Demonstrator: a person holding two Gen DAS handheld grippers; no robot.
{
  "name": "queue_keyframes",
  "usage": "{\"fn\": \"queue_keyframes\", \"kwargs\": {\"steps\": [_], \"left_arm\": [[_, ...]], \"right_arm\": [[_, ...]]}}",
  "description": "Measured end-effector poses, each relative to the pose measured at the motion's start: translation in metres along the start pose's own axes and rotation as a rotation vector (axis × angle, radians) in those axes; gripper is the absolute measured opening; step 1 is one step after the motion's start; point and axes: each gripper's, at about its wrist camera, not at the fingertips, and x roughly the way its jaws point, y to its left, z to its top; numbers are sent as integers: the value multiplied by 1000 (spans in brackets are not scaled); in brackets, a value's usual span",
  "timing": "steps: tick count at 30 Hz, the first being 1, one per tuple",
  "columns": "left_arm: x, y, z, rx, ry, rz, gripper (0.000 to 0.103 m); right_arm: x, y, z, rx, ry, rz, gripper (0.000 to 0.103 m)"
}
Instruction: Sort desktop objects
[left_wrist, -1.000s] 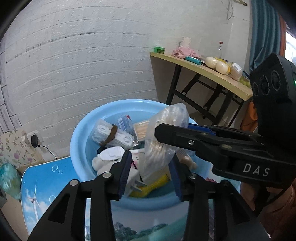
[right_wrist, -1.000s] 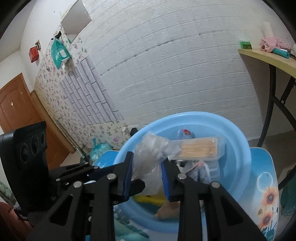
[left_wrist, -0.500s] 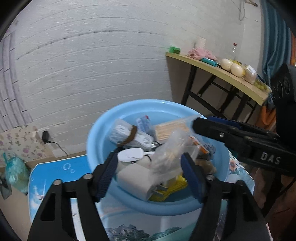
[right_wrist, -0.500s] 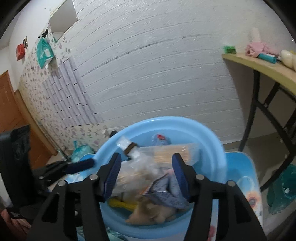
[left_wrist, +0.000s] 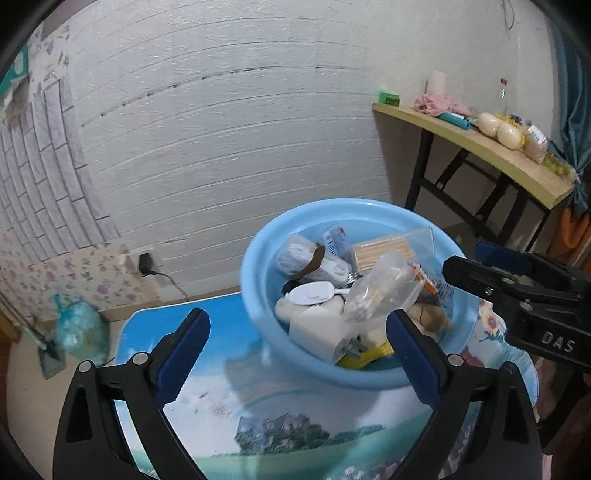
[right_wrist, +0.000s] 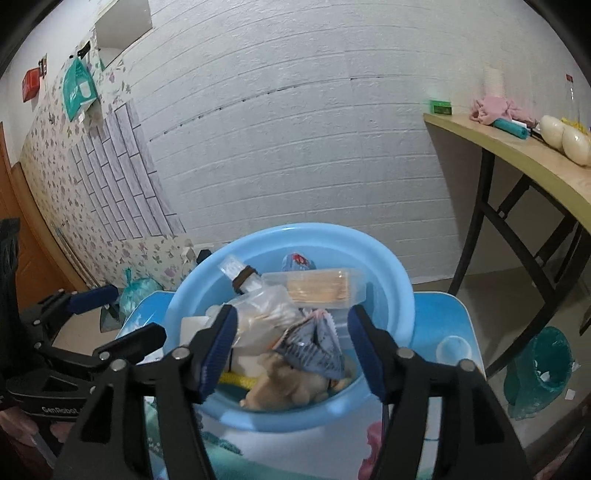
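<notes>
1. The left gripper (left_wrist: 297, 345) has its jaws opening wide, gripping nothing
2. The right gripper (right_wrist: 291, 349) has its jaws opening, pads clear of everything
3. The clear crinkled plastic bag (left_wrist: 382, 291) lies released in the round light-blue plastic basin (left_wrist: 258, 258), just beyond both jaws

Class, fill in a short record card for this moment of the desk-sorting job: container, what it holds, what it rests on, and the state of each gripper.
container: light blue plastic basin
contents: clear plastic bag on top of the pile, clear box of toothpicks, white charger plug, blue-grey snack packet, other items heaped beneath
support: table with a printed landscape top
left gripper: jaws opening, nothing between them
right gripper: jaws opening above the pile, gripping nothing
background: wooden side table by the white wall
</notes>
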Motion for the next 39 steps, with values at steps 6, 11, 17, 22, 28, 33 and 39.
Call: {"fn": "queue_keyframes", "kwargs": {"steps": [6,11,17,22,28,33,39], "left_arm": [[-33,5,-7,-22,-16,36,97],[-66,10,-16,-48,-60,54,100],[-86,24,-30,-108,-49,58,101],[-97,29,-41,-124,-52,59,101],[-104,30,-47,-137,-61,78,103],[-100,34,-49,-145,-80,90,103],[-91,38,-55,-140,-96,165,103]], "right_arm": [[-28,17,-4,-13,-8,31,79],[-56,35,-6,-47,-47,33,93],[-82,48,-14,-74,-112,20,103],[-89,58,-24,-97,-78,-1,103],[-86,64,-30,-78,-16,-9,103],[-77,64,-32,-67,22,-21,103],[-69,57,-38,-22,26,-25,103]]}}
